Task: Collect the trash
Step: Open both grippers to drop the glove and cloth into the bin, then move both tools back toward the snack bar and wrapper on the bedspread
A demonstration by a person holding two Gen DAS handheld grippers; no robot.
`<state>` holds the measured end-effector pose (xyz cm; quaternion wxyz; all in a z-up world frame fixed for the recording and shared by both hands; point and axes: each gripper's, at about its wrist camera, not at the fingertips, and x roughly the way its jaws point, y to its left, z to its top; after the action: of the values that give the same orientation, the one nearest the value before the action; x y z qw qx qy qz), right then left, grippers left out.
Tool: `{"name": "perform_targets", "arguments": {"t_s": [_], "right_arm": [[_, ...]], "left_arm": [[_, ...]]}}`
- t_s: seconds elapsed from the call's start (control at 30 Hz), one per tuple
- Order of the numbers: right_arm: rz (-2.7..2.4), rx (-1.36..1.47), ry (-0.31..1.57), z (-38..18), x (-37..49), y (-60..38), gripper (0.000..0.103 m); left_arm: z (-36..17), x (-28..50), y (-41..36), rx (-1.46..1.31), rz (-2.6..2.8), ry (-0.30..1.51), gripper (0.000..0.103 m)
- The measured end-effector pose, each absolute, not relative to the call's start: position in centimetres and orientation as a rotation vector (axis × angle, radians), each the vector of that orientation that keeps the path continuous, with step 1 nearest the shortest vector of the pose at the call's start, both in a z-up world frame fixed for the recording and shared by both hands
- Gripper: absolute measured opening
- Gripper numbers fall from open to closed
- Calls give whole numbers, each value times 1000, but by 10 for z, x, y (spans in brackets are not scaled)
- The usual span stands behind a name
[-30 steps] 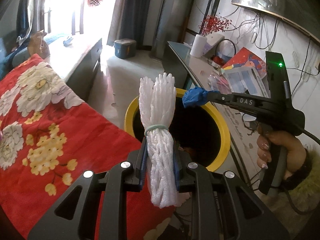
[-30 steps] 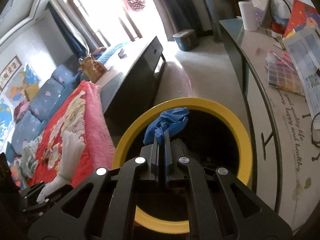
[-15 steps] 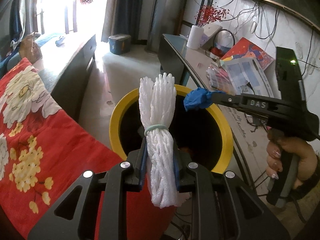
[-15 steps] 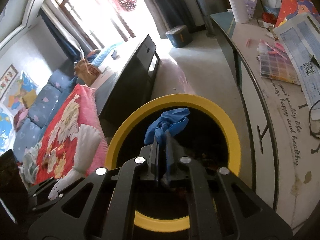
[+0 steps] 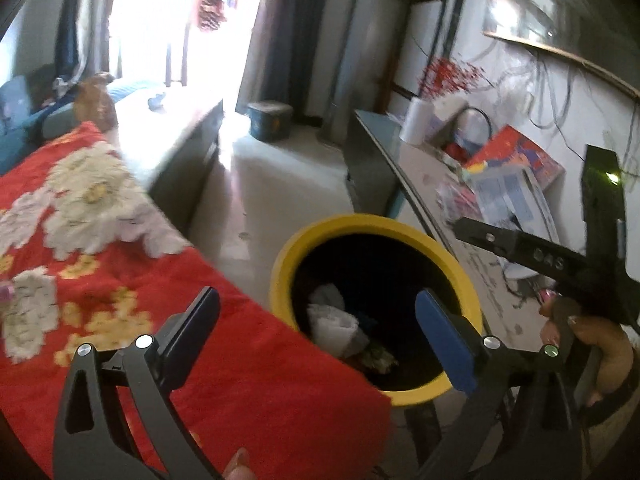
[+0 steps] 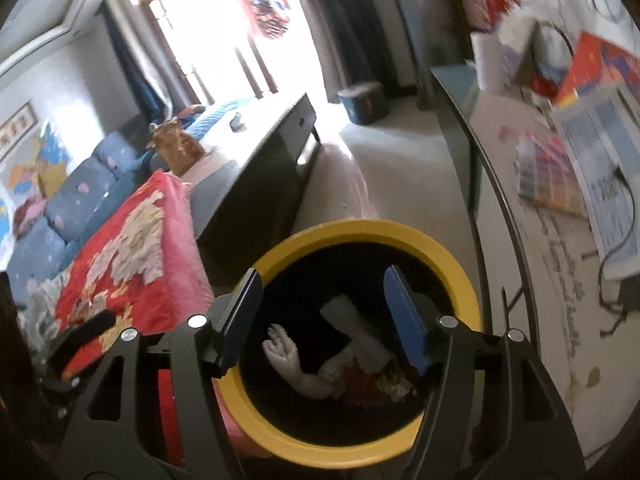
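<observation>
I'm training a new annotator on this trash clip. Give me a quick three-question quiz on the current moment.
1. True or false: the left gripper holds nothing.
2. What colour is the rim of the bin?
3. The white foam netting lies: A) on the red blanket, B) inside the bin, C) between the right gripper's pads.

Key: 1 true, its jaws are opening; 2 yellow; 3 B.

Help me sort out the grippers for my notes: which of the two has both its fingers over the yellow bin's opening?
The right hand-held gripper: both its fingers frame the black-lined yellow round bin. The left hand-held gripper has one finger over the red floral blanket.
</observation>
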<state>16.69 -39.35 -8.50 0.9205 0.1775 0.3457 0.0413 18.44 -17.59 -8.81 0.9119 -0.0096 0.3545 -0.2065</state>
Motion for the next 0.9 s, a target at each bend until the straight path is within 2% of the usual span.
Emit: {"name": "perform_targets", "arguments": {"t_s": [0.43,0.9], "right_arm": [[323,219,650,-57,155,-312,65],[536,94,667,-45,150,-221,66]], "left_arm": [[-62,174,-86,-106,-203,640,96],[-53,161,16,-222,4,593,95]]}}
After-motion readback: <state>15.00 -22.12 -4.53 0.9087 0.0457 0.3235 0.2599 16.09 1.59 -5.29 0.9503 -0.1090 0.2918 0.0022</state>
